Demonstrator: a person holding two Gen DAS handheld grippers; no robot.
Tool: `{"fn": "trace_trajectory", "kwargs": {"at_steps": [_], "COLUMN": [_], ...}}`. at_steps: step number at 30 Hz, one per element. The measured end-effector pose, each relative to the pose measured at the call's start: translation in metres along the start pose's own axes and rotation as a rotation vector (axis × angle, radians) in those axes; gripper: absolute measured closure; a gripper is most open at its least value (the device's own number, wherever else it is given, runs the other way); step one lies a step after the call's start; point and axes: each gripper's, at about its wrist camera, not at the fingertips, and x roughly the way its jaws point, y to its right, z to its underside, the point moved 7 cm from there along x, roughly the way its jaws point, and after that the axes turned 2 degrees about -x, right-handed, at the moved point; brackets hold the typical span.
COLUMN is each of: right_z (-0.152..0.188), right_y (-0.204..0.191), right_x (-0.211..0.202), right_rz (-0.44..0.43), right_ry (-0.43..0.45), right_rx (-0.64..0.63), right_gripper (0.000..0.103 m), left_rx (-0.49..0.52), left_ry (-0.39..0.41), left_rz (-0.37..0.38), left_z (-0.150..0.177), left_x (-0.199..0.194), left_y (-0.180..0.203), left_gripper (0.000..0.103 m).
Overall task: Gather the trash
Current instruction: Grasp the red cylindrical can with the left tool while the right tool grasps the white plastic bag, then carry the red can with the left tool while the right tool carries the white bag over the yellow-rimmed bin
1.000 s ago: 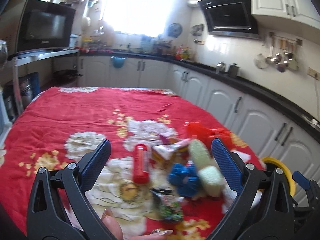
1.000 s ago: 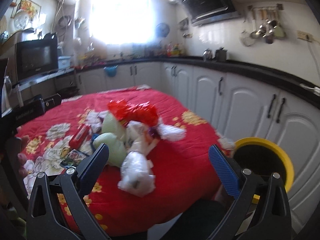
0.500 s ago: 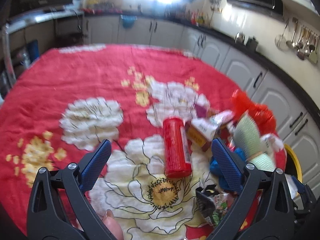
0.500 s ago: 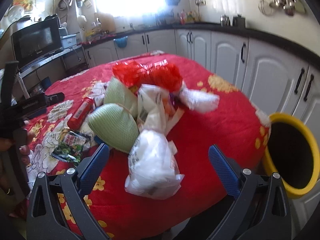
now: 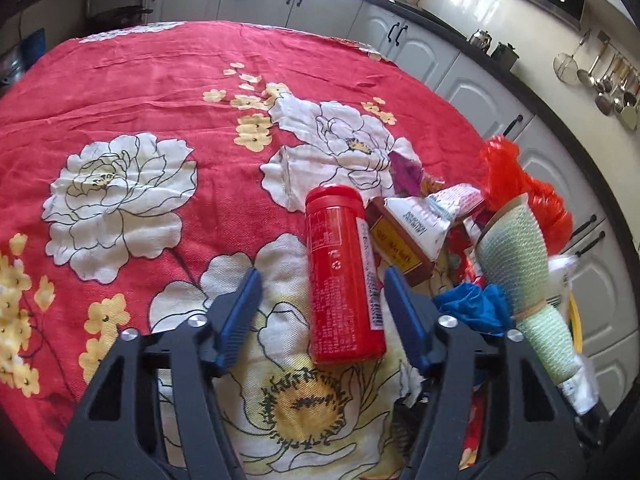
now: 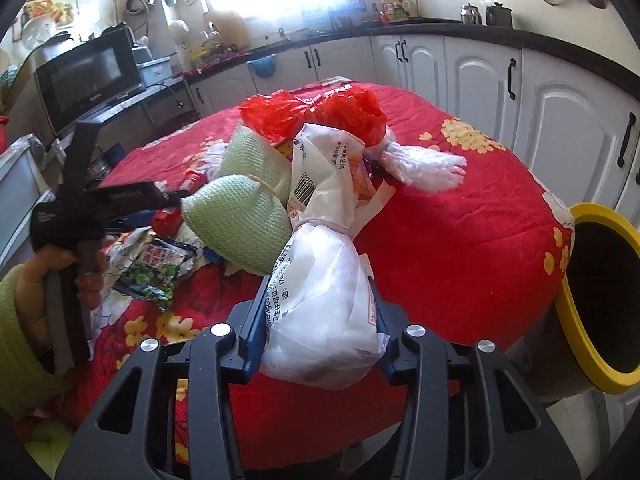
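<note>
2 hand-held grippers: we work both.
Left hand-held gripper (image 5: 322, 308): jaws closing around red canister (image 5: 342, 276), its long axis running away between them.
Right hand-held gripper (image 6: 318, 322): closing, pads squeezing white bag (image 6: 324, 300).

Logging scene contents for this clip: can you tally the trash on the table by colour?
Red: 2, canister, plastic bag
White: 2, tied bag, shredded plastic
Pale green: 2, mesh cups
Blue: 1, crumpled plastic
Dark green: 1, snack wrapper
Total: 8
</note>
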Motion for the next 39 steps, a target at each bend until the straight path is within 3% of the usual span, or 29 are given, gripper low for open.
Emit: {"fn": "trace_trajectory", "kwargs": {"at_steps": [5,14,19,28,39], "right_z": [-0.002,-0.002,-0.007,-0.018,-0.025], "right_y": [-0.001,-0.002,0.009,0.04,0.086], "right_x": [-0.013,-0.035,-0.05,-0.074,-0.101], "right_rz": [-0.003,-0.004,0.012,0.07,0.143], "right_ry": [0.024,0.054,0.096,0.163,0.219], "right_rx": [-0.014,-0.026,-0.012,0.036,0.113], "right_gripper": [0.063,0.064,0.064,0.064,0.064], "left_rx": [0.024,0.038,0.087,0.208,0.331], "left_ry": [-0.012,0.013,0.123,0.211,0.178], "left_rz": [-0.015,-0.004,0.002,0.115,0.215], "left_z": [0.003,0.005,-0.009,-0.016,0.002], "left_x": [0.0,-0.02,-0.058,-0.103,-0.088], "left_y": [-0.004,-0.009,0.006,0.08,0.17], "left_gripper": [0.078,0.078,0.078,0.078,0.078]}}
